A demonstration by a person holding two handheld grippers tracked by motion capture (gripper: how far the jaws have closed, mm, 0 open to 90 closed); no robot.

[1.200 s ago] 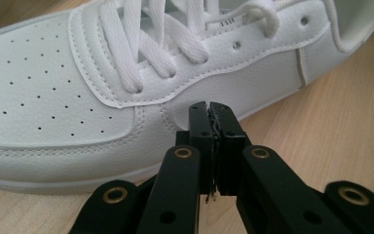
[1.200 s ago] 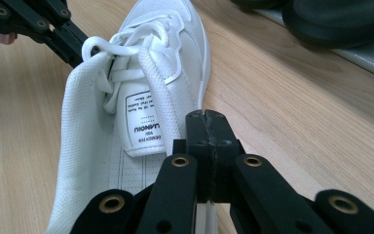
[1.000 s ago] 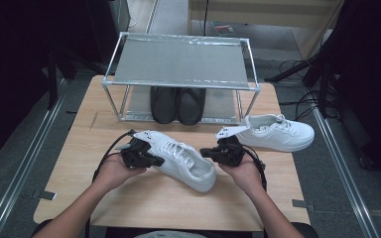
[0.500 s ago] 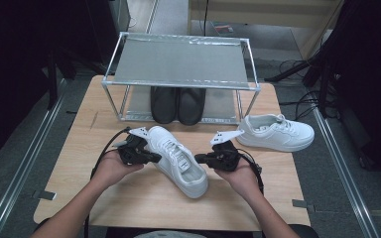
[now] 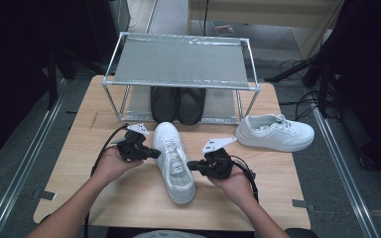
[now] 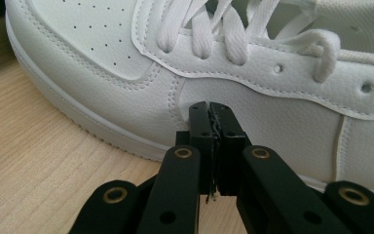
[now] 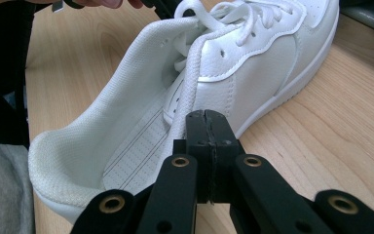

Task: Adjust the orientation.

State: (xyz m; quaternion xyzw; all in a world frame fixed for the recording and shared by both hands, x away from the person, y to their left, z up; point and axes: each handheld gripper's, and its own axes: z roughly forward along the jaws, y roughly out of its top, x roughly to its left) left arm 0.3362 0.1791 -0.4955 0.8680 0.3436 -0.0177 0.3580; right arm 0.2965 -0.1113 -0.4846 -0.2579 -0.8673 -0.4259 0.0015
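Fingers pressed together, both grippers, flanking white shoe (image 5: 174,161) mid-counter: left gripper (image 5: 151,153) at 9 o'clock, right gripper (image 5: 191,165) at 3. Push evenly, toe twd 12 o'clock rack (image 5: 178,62).

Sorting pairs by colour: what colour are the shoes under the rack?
Black shoes, clearest in the high view.

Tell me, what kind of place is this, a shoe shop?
Probably not a shop; more likely a lab or workshop set up for recording. A wooden table holds a small metal shoe rack, cables trail across the floor, and dark equipment stands around.
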